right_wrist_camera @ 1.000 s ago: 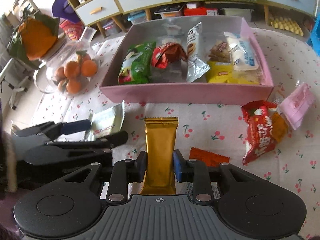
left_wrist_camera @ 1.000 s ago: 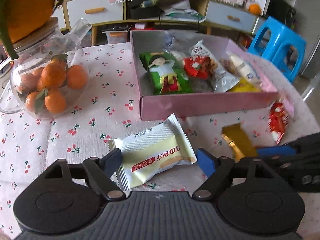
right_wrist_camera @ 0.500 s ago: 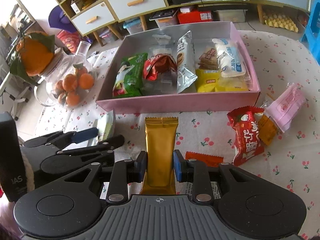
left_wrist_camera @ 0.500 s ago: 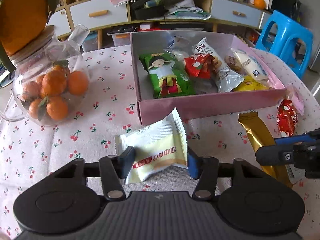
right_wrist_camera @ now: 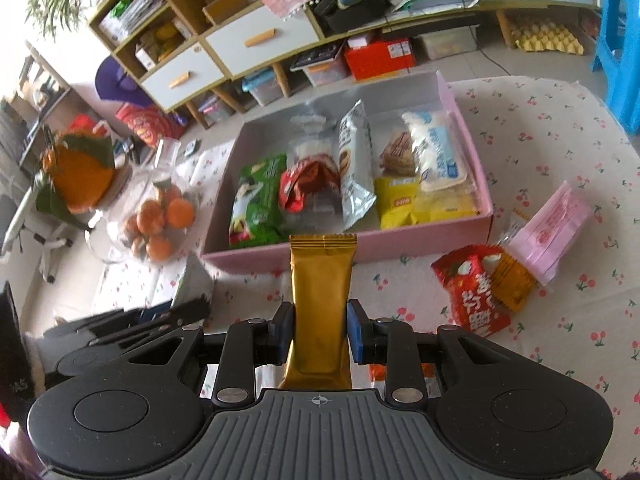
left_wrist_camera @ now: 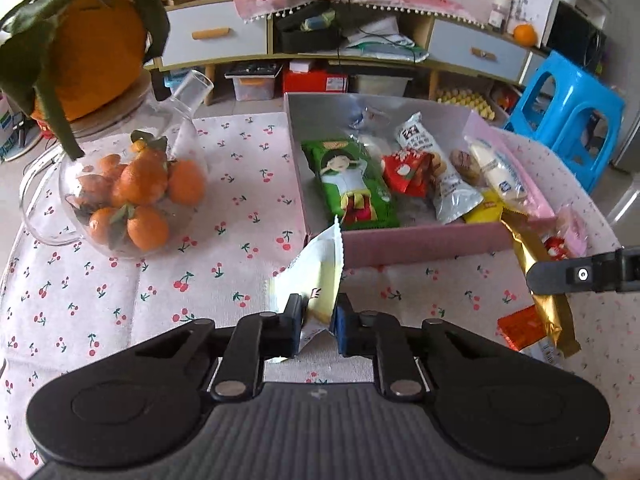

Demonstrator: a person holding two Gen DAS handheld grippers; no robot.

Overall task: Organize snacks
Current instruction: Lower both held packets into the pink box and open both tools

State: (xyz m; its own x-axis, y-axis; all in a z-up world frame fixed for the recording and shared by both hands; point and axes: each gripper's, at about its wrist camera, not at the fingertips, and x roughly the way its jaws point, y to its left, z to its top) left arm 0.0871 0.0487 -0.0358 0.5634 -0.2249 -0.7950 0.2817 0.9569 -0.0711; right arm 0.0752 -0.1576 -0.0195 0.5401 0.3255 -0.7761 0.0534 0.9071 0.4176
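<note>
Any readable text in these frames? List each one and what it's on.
"AS": black box at the frame edge, cut off.
Red packet: large white Chinese characters, too skewed to read reliably.
Yellow packet, silver packet, white packet: print too small or blurred.
Gold bar: no print visible.

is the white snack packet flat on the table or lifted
Lifted: the white snack packet stands tilted on edge, pinched between the left gripper's fingers.

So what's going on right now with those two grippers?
Left gripper shut on white snack packet. Right gripper shut on gold snack bar. Both short of pink box. Red packet loose on table.
</note>
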